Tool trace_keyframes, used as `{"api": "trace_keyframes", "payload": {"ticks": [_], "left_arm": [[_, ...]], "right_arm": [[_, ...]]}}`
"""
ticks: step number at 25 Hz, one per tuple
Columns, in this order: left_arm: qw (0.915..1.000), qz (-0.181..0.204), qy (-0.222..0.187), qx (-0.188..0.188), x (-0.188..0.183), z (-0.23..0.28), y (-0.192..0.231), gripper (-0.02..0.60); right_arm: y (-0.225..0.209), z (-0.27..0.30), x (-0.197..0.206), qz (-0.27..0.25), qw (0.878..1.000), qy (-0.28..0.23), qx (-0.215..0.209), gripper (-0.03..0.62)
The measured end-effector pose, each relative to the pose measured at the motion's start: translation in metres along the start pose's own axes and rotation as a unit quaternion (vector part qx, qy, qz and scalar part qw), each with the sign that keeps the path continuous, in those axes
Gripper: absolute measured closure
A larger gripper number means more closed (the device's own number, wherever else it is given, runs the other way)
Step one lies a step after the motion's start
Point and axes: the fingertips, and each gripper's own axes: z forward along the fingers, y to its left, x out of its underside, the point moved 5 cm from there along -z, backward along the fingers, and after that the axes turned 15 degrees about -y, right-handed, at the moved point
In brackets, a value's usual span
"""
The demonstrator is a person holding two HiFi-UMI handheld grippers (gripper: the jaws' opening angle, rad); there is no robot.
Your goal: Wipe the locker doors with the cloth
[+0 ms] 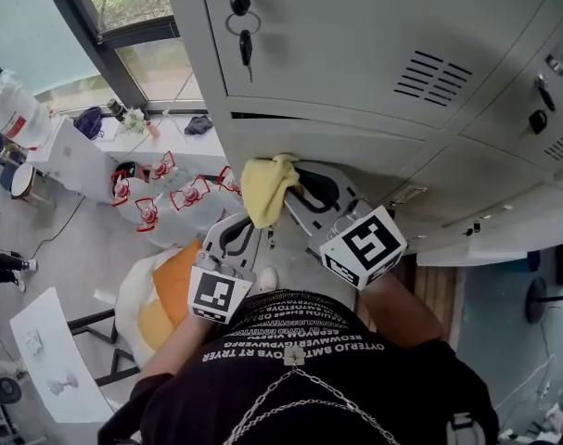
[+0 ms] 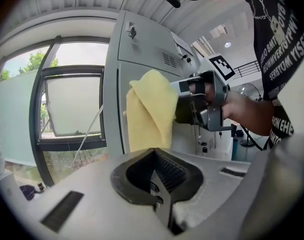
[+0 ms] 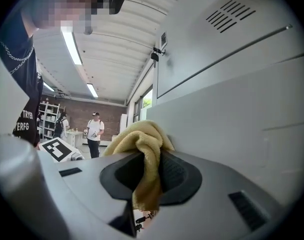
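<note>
A bank of grey lockers [image 1: 374, 146] fills the top of the head view. The one yellow cloth [image 1: 267, 185] is bunched on a locker front just under the seam below the keyed door [image 1: 337, 35]. The right gripper [image 1: 298, 191] is clamped on it, and in the right gripper view the fabric hangs down between the two pads. The left gripper [image 1: 236, 237] is held a little farther out from the lockers than the right one. Its jaws are pressed together on nothing and its tips point toward the cloth, apart from it.

One key ring [image 1: 245, 28] with a single key hangs from the lock of the keyed door. Two sets of vent slots [image 1: 434, 74] show on the locker fronts, the second farther right. The right gripper's body covers the door below the cloth, and the person's black shirt [image 1: 300, 369] hides the lockers' foot.

Left of the lockers is a window [image 1: 142, 26], then several clear bottles [image 1: 160, 188] with red fittings, and nearer the lockers' foot an orange and white bundle [image 1: 165, 295]. In the right gripper view two people [image 3: 95, 131] stand at the far end of the room, well away from the lockers
</note>
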Motion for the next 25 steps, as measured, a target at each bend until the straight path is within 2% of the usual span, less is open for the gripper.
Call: {"api": "trace_keyframes", "payload": {"ticks": [5,11,25], "left_arm": [[0.9998,-0.016,-0.006,0.002,0.001,0.006,0.011,0.576],[0.9995,-0.025,-0.004,0.017,0.005,0.010,0.004,0.577],[0.9991,-0.034,0.002,0.024,0.003,0.018,-0.031,0.577]], "right_arm": [[0.003,0.002,0.003,-0.020,1.000,0.008,0.007,0.526],[-0.005,-0.012,0.004,-0.038,0.999,0.018,0.027,0.526],[-0.056,-0.094,-0.003,-0.035,0.992,0.034,0.112,0.525]]}}
